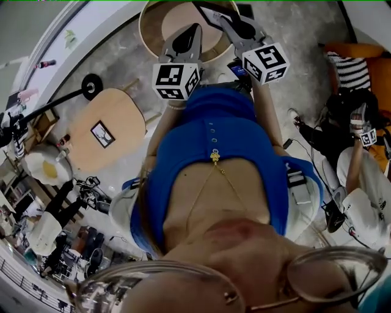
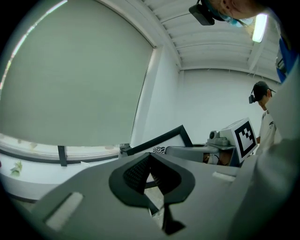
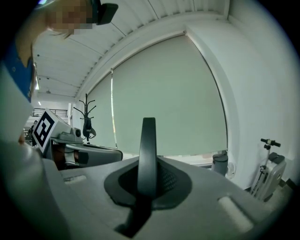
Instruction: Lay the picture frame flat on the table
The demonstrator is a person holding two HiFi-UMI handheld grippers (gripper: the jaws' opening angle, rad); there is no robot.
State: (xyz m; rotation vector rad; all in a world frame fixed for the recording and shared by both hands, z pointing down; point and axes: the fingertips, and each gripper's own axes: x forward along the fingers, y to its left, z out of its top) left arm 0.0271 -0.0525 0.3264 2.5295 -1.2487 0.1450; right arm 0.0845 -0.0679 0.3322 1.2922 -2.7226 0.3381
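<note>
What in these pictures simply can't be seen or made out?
Head view: the picture frame is cut by the top edge and partly covered by the right gripper; its image is unreadable.
Left gripper view: the left gripper hides the frame's lower part.
Right gripper view: the frame is edge-on, its face hidden.
The table: not made out in either gripper view.

A broad window (image 3: 164,93) behind a pale grey-green blind fills one side, with a white sill (image 2: 42,152) running beneath it. White walls (image 2: 211,103) meet a ribbed white ceiling (image 2: 206,42), where a strip light (image 2: 259,26) glows. A dark coat stand (image 3: 87,119) stands by the window. On the mottled grey floor (image 1: 122,55) are a round wooden desk (image 1: 149,43) and a second round table (image 1: 122,116).
</note>
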